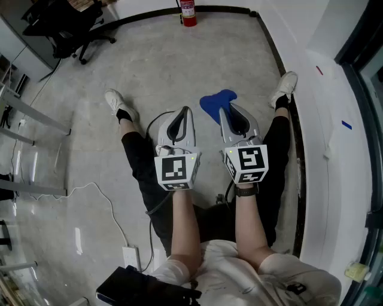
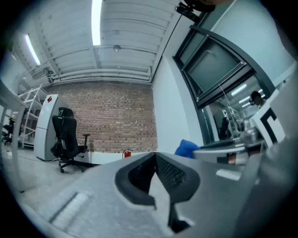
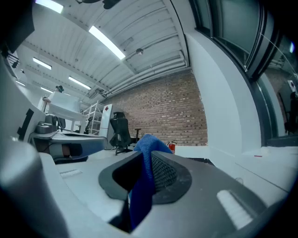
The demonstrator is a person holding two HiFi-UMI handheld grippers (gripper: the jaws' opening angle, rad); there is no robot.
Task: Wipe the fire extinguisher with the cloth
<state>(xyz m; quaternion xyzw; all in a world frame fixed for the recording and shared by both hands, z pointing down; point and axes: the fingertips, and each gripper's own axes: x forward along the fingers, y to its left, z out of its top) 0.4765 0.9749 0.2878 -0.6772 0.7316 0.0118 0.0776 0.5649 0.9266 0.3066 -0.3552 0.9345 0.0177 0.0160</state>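
While the red cylindrical fire extinguisher [image 1: 188, 13] stands upright on the grey concrete floor [image 1: 155, 66] by the far wall, both grippers are held side by side, well short of it. The right gripper [image 1: 226, 113] has its jaws clamped on a bright blue soft cloth [image 1: 215, 103], which bunches out past the tips toward the fire extinguisher. The left gripper [image 1: 184, 116] has its jaws pressed together with nothing between them. A black wheeled office chair [image 1: 72, 30] stands to the left of the fire extinguisher.

Left gripper [image 1: 186, 110] jaws together; right gripper [image 1: 223, 109] clamped on cloth [image 1: 213, 103]; both held forward, side by side
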